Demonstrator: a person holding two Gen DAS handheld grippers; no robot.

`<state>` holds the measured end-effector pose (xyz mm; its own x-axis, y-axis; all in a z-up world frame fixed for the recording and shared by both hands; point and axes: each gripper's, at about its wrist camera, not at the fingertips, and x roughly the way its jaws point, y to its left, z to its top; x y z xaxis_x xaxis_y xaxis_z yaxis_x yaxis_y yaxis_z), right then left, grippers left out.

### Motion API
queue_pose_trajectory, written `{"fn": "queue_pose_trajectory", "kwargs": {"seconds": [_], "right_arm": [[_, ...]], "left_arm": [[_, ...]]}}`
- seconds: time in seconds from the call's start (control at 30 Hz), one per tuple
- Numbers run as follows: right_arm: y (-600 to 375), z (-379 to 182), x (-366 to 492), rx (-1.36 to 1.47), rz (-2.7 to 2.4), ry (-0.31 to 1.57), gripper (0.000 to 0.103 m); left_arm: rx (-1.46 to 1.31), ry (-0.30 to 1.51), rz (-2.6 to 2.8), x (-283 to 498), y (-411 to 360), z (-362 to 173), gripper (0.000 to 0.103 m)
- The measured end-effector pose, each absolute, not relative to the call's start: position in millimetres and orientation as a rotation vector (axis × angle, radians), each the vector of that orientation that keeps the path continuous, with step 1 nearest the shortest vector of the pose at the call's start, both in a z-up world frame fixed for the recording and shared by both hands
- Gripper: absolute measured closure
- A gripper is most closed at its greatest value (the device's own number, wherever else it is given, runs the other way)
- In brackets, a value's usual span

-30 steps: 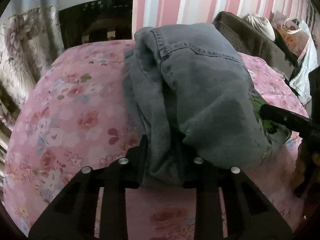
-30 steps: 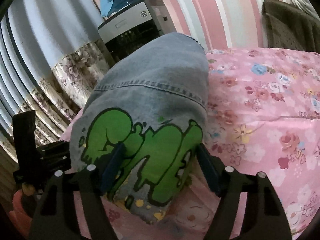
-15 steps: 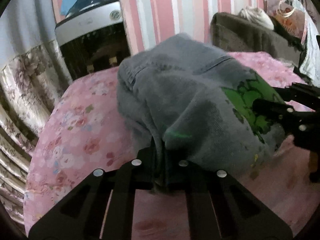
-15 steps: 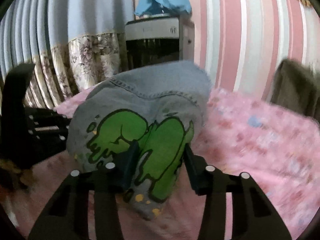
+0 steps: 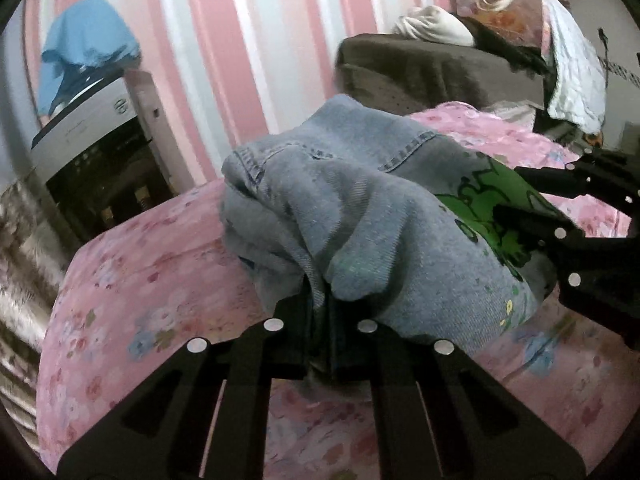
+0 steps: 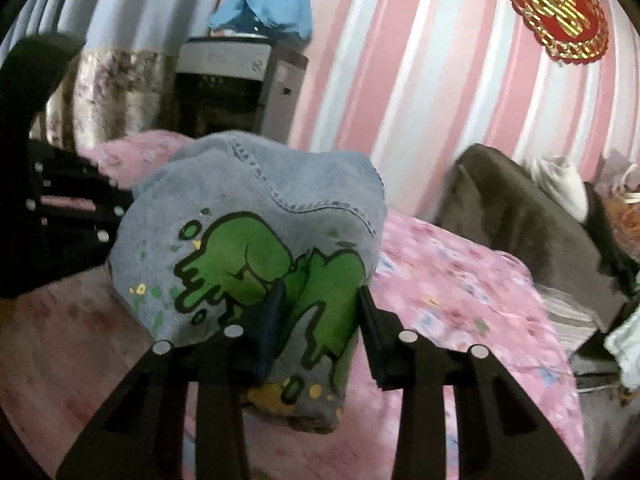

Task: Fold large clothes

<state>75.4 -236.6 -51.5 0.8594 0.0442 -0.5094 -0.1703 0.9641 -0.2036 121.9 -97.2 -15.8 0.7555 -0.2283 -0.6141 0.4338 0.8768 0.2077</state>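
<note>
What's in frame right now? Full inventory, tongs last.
denim garment: 1, light blue-grey with green graffiti print, bunched and lifted over the bed, held at both ends
bedspread: 1, pink floral, under the garment
cabinet unit: 1, silver top, dark front, by the wall past the bed
blue cloth: 1, light blue, draped on the cabinet unit
curtain: 1, floral hem, beside the cabinet unit
sofa: 1, dark brown, beside the bed, clutter piled on it
wall ornament: 1, red and gold, on the striped wall
left tongs: 1, black, shut on a denim fold
right tongs: 1, black, gripping the printed end
</note>
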Motion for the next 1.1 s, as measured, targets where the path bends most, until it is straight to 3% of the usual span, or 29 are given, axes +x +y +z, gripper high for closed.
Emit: {"fn": "queue_pose_trajectory", "kwargs": {"seconds": [0.07, 0.23, 0.33, 0.4, 0.43, 0.5, 0.57, 0.87, 1.1], "right_arm": [[-233.1, -56.8, 71.6, -0.275, 0.095, 0.53, 0.075], [-240.6, -52.9, 75.2, -0.201, 0.104, 0.545, 0.074], [-245.5, -49.0, 75.2, -0.176, 0.113, 0.549, 0.072], [-253.1, -45.8, 74.8, -0.121, 0.11, 0.555, 0.062], [-257.1, -43.9, 71.8, -0.096, 0.11, 0.553, 0.046], [-263.0, -37.6, 64.9, -0.04, 0.106, 0.534, 0.036], [-267.2, -31.9, 56.4, 0.003, 0.097, 0.516, 0.021], [-275.1, -30.2, 10.7, 0.156, -0.008, 0.456, 0.002], [-266.5, -46.7, -4.6, 0.15, -0.075, 0.424, 0.002]], "left_arm": [[0.365, 0.621, -0.383, 119.7, -94.1, -21.8, 0.098], [0.338, 0.633, -0.378, 116.9, -85.5, -25.0, 0.097], [0.323, 0.623, -0.37, 112.9, -80.5, -23.9, 0.087], [0.338, 0.592, -0.325, 107.4, -79.4, -21.5, 0.064], [0.337, 0.577, -0.298, 105.3, -77.6, -19.6, 0.056], [0.312, 0.555, -0.252, 103.1, -71.2, -14.1, 0.023], [0.238, 0.542, -0.237, 100.2, -56.5, -6.7, 0.004], [0.197, 0.491, -0.172, 57.3, -30.0, 1.6, 0.003], [0.117, 0.392, -0.005, 30.9, -3.2, 7.2, 0.003]]}}
